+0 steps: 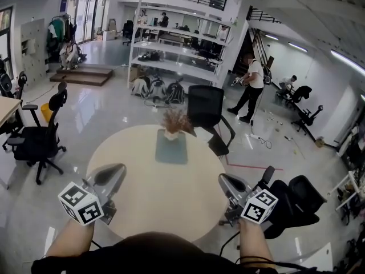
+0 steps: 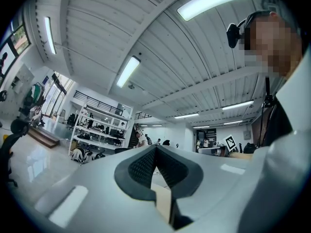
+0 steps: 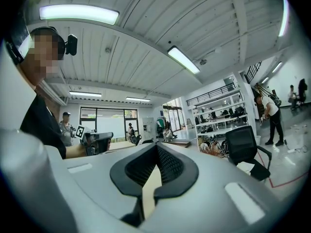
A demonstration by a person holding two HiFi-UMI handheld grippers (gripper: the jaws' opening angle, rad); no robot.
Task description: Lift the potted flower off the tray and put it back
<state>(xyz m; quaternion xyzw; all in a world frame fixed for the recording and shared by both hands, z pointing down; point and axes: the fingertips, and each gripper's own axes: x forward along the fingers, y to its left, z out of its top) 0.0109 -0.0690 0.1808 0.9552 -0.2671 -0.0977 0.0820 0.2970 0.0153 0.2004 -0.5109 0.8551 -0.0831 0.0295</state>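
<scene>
- Head view shows the flower [image 1: 174, 121] upright in its small pale pot [image 1: 171, 135]. The pot sits at the far end of the tray [image 1: 171, 153], which lies flat a little past the middle of the round surface [image 1: 142, 201].
- That is how the task wants the flower to end. It is also how the flower would stand ahead of a lift, so the scene fits either stage.
- The left claw [image 1: 118, 170] hangs over the near-left part of the surface and the right claw [image 1: 224, 180] over the near-right part. Both point roughly toward the far side and are well apart from the tray.
- In the left gripper view the jaws meet tip to tip, with only the room beyond them and nothing between.
- The right gripper view shows the same: jaws pressed together and empty.
- With both claws closed this tight, neither could take the pot as it stands now.
- My judgement on handling:
  - The dry sprigs spread wider than the pot and look brittle. A good hold belongs low on the pot wall, under the sprigs, never on the stems.
  - The pot looks light and top-heavy. It should be kept upright and moved straight up or straight down rather than dragged.
  - The tray looks thin and loose on the surface, so a sideways nudge could slide it.
  - The pot stands near the tray's far end rather than its middle, which leaves little margin there.
</scene>
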